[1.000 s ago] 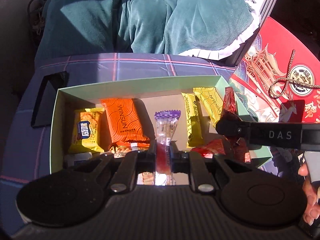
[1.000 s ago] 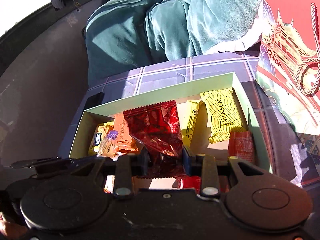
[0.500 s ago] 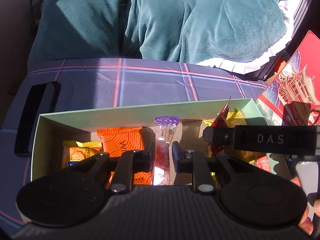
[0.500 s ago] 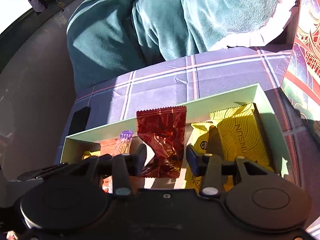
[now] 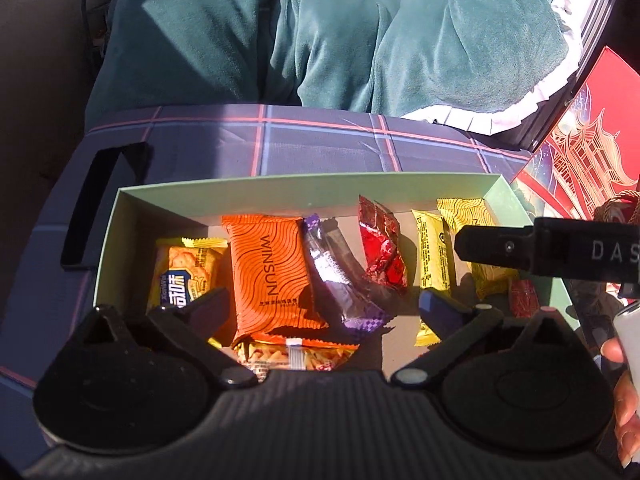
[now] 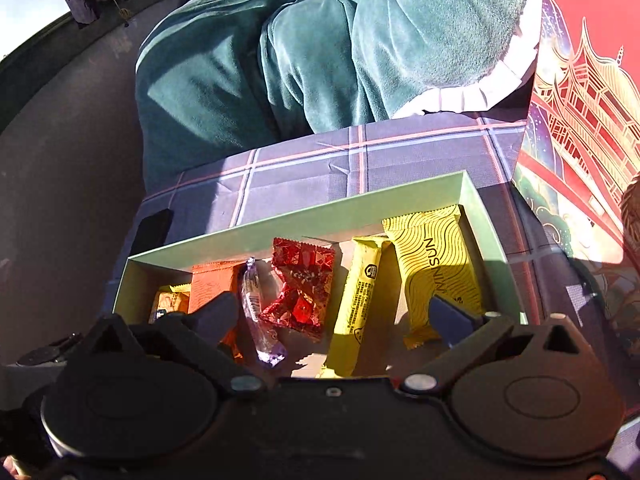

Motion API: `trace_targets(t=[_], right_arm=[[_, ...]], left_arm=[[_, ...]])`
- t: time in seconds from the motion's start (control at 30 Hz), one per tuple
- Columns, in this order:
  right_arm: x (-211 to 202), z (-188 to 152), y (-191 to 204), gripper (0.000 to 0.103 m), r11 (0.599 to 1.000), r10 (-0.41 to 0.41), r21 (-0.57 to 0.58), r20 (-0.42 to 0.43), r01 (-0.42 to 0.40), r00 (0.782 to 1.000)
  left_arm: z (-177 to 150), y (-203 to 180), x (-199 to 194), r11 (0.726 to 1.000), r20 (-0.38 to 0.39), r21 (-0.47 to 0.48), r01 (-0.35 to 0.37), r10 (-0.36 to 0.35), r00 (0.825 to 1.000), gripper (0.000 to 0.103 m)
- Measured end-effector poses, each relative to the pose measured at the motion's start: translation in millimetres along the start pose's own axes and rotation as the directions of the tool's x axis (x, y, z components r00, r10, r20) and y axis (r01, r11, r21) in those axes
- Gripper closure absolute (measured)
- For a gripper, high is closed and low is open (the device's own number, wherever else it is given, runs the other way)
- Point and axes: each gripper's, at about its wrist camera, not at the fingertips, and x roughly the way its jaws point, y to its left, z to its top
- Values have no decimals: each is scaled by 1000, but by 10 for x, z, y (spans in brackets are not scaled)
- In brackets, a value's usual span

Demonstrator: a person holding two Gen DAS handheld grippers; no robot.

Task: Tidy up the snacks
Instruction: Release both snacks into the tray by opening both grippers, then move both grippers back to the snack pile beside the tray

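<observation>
Both your left tongs (image 5: pixel 324 304) and right tongs (image 6: pixel 332 312) are opening, gripping nothing; the clear purple-ended candy stick (image 5: pixel 336 280) and crinkled red foil packet (image 6: pixel 302 290) lie (side by side) inside the pale green cardboard box (image 5: pixel 304 188).

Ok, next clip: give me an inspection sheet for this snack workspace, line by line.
Surface: plaid cloth in part sun, part shadow.
Job's things: green box holding orange pack, cracker pack, purple stick, red foil pack, yellow bar, yellow pack, small red pack and a pack under the orange one.
Clutter: black flat object left of the box; red printed box on the right.
Grippers: left gripper and right gripper both opening, nothing pressed between the jaws.
Cables: dark cord far left, blurred.
Surroundings: teal blanket behind; a hand at the right edge.
</observation>
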Motion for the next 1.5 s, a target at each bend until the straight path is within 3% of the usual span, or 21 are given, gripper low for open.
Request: trace_targets(t=[0.63, 0.93, 1.0, 1.13, 1.2, 1.5], right_arm=[[-955, -880, -313, 1, 1000, 29, 6, 26, -29, 999], [-947, -1252, -519, 46, 1000, 5, -1, -10, -5, 1000], [-890, -1286, -545, 64, 1000, 5, -5, -34, -5, 999], [-768, -1324, -526, 65, 999, -12, -53, -54, 9, 998], [-661, -1315, -544, 65, 997, -31, -66, -61, 27, 998], [-434, -1477, -725, 65, 999, 45, 21, -176, -42, 983]], left_arm=[[-925, -149, -766, 996, -28, 51, 69, -68, 997, 1], [-1283, -201, -643, 993, -91, 90, 78, -70, 993, 1], [-1318, -216, -580, 991, -96, 103, 89, -79, 992, 3], [-1334, -250, -458, 985, -113, 115, 126, -113, 987, 28], [-1340, -272, -399, 982, -125, 126, 141, -126, 984, 34], [-1463, -388, -307, 958, -180, 194, 209, -175, 968, 36]])
